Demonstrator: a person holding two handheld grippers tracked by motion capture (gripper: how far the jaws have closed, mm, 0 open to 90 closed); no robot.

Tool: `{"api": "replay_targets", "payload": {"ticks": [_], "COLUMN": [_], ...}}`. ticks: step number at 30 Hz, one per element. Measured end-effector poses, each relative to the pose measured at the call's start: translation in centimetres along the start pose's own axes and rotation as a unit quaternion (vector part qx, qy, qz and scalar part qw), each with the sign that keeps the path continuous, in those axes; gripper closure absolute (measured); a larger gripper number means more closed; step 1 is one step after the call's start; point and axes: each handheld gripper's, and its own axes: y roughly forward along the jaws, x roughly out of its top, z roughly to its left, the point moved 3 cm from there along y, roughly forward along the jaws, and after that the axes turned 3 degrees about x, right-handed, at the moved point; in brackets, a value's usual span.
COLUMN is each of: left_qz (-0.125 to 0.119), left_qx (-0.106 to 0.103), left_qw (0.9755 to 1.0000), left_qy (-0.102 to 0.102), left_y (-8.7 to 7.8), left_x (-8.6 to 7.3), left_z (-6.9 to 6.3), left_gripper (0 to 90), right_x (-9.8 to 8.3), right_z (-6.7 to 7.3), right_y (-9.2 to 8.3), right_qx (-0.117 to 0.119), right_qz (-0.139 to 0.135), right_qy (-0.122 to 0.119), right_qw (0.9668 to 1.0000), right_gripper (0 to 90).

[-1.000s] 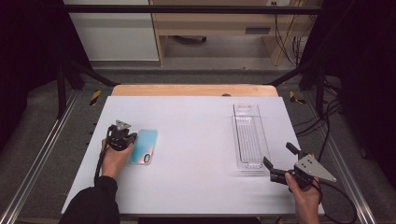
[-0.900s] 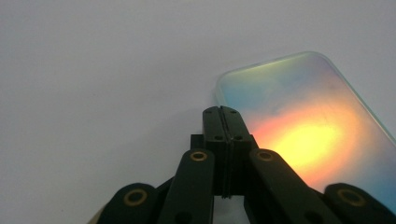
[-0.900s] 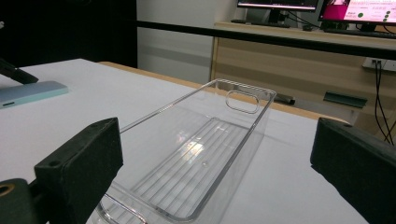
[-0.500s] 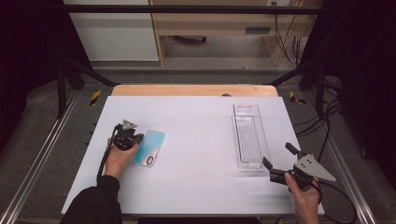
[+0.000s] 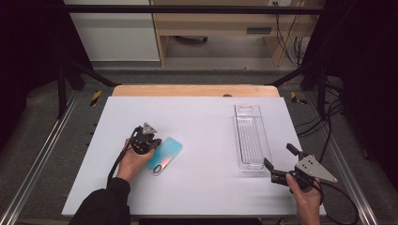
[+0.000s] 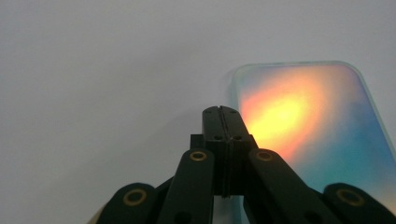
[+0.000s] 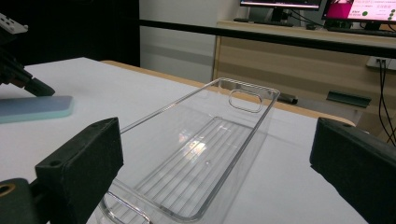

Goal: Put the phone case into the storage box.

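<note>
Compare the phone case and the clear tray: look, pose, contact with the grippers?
The phone case is opaque, teal with an orange sheen; the clear tray is see-through with a ribbed floor. The case is a flat slab lying askew; the tray is longer, walled, lying straight front to back. The shut left gripper is at the case's edge; the open right gripper sits just short of the tray. Both lie on the white table.

Iridescent teal phone case (image 5: 165, 155) flat on table, angled.

Bright table (image 5: 202, 117), dark surroundings; the high view seems slightly soft.
</note>
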Motion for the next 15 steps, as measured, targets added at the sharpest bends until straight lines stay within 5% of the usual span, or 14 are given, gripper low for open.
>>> {"api": "replay_targets", "payload": {"ticks": [15], "left_qz": [0.003], "left_qx": [-0.047], "left_qw": [0.9959], "left_qy": [0.077], "left_y": [0.0], "left_x": [0.8], "left_z": [-5.6], "left_gripper": [90.0], "right_x": [0.0], "right_z": [0.1], "right_y": [0.0], "right_qx": [0.001], "right_qz": [0.001], "right_qy": [-0.001], "right_qw": [1.0], "right_gripper": [2.8]}}
